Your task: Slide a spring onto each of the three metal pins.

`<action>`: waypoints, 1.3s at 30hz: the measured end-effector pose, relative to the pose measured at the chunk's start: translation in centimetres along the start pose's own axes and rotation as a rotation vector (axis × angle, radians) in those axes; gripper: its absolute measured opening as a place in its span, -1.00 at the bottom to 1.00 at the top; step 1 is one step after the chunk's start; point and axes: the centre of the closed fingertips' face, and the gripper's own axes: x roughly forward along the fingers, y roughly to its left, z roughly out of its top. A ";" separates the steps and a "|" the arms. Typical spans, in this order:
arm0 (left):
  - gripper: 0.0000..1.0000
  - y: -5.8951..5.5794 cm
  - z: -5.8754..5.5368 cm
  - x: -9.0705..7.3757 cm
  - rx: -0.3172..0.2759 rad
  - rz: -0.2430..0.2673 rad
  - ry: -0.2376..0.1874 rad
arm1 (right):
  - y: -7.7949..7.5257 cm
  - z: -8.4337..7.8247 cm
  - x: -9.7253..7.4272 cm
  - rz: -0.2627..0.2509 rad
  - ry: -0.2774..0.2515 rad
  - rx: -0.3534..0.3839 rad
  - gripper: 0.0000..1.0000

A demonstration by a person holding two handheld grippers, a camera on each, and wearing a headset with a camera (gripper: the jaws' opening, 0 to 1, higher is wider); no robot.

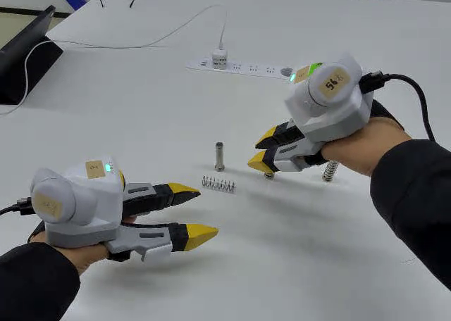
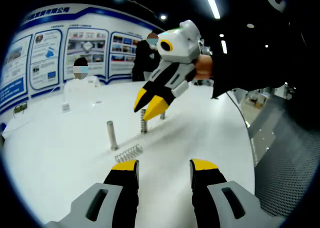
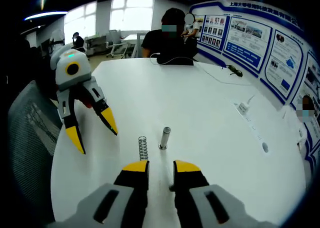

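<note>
As I read the head view from the left, the left gripper (image 1: pixel 194 212) is held low over the white table (image 1: pixel 141 110), its jaws spread wide and empty. Just beyond its tips a loose spring (image 1: pixel 218 184) lies flat, near the foot of an upright bare pin (image 1: pixel 219 155). The right gripper (image 1: pixel 262 150) hovers with jaws narrowly parted, gripping nothing, above a second pin (image 1: pixel 269 174), which is largely hidden. Farthest right, a third pin (image 1: pixel 330 170) appears to be already wrapped in coils.

The left claw (image 1: pixel 206 210) and right claw (image 1: pixel 255 154) are black, yellow-tipped; the pin (image 1: pixel 219 155) and spring (image 1: pixel 218 184) silver; the table (image 1: pixel 141 103) white.
</note>
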 end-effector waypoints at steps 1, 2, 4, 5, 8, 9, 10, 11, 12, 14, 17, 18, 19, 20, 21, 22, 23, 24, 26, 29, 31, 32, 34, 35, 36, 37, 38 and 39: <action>-0.17 0.0 0.0 0.0 0.000 0.000 0.000 | 0.3 0.0 0.2 0.007 0.003 -0.001 -0.60; -0.17 0.0 0.0 0.0 0.000 0.000 0.000 | 0.5 0.0 0.4 0.011 0.003 -0.003 -0.60; -0.17 -0.1 0.0 0.0 -0.001 0.000 0.000 | 0.9 -0.1 0.8 0.023 0.007 -0.003 -0.60; -0.17 -0.1 -0.1 0.1 -0.002 0.000 0.000 | 1.1 -0.1 1.0 0.026 0.008 -0.003 -0.60; -0.17 -0.1 -0.1 0.1 -0.003 0.000 0.001 | 1.4 -0.1 1.8 0.038 0.013 0.000 -0.60; -0.17 -0.1 -0.1 0.0 -0.003 0.001 0.001 | 1.4 -0.3 2.1 0.041 0.016 0.001 -0.60; -0.17 0.0 -0.2 0.0 -0.003 0.001 0.001 | 1.4 -0.4 2.4 0.045 0.017 0.003 -0.61; -0.17 0.0 -0.2 0.0 -0.004 0.003 0.000 | 1.6 -0.5 2.6 0.049 0.019 0.008 -0.61; -0.17 0.0 -0.2 0.0 -0.005 0.003 0.000 | 1.7 -0.6 2.8 0.052 0.020 0.012 -0.61; -0.18 0.1 -0.2 0.0 -0.006 0.005 0.001 | 1.8 -0.8 3.2 0.056 0.026 0.017 -0.63; -0.18 0.2 -0.3 0.0 -0.008 0.006 0.001 | 2.2 -1.2 3.8 0.065 0.038 0.020 -0.63; -0.18 0.2 -0.4 -0.1 -0.009 0.007 0.001 | 2.3 -1.3 4.0 0.066 0.041 0.019 -0.63; -0.18 0.2 -0.4 -0.1 -0.010 0.007 0.001 | 2.3 -1.4 4.2 0.070 0.045 0.023 -0.64; -0.18 0.2 -0.4 -0.1 -0.011 0.008 0.001 | 2.4 -1.5 4.4 0.070 0.046 0.024 -0.64; -0.18 0.2 -0.5 -0.1 -0.011 0.008 0.002 | 2.4 -1.5 4.6 0.071 0.049 0.026 -0.64; -0.18 0.2 -0.5 -0.1 -0.012 0.008 0.002 | 2.4 -1.6 4.7 0.072 0.051 0.028 -0.65; -0.18 0.2 -0.5 -0.1 -0.012 0.008 0.003 | 2.4 -1.7 4.9 0.072 0.055 0.027 -0.65; -0.18 0.2 -0.5 -0.1 -0.012 0.009 0.004 | 2.5 -1.8 5.0 0.074 0.059 0.026 -0.66; -0.18 0.2 -0.5 -0.2 -0.013 0.011 0.003 | 2.6 -2.0 5.2 0.075 0.066 0.026 -0.66; -0.19 0.3 -0.5 -0.3 -0.014 0.014 0.004 | 2.5 -2.2 5.5 0.071 0.070 0.031 -0.67; -0.19 0.3 -0.6 -0.3 -0.013 0.015 0.006 | 2.5 -2.4 5.6 0.068 0.075 0.034 -0.68; -0.19 0.3 -0.6 -0.3 -0.013 0.015 0.006 | 2.5 -2.4 5.6 0.068 0.075 0.034 -0.68; -0.19 0.3 -0.6 -0.4 -0.014 0.017 0.005 | 2.5 -2.4 5.7 0.068 0.076 0.036 -0.69; -0.19 0.4 -0.6 -0.4 -0.014 0.018 0.004 | 2.5 -2.4 5.7 0.066 0.076 0.036 -0.70; -0.19 0.4 -0.5 -0.4 -0.014 0.018 0.004 | 2.6 -2.4 5.7 0.066 0.076 0.035 -0.71; -0.19 0.4 -0.5 -0.5 -0.014 0.019 0.004 | 2.6 -2.4 5.7 0.067 0.077 0.035 -0.72; -0.19 0.4 -0.5 -0.5 -0.014 0.019 0.004 | 2.6 -2.5 5.7 0.067 0.078 0.035 -0.74; -0.19 0.4 -0.5 -0.5 -0.013 0.019 0.004 | 2.6 -2.5 5.7 0.069 0.080 0.034 -0.76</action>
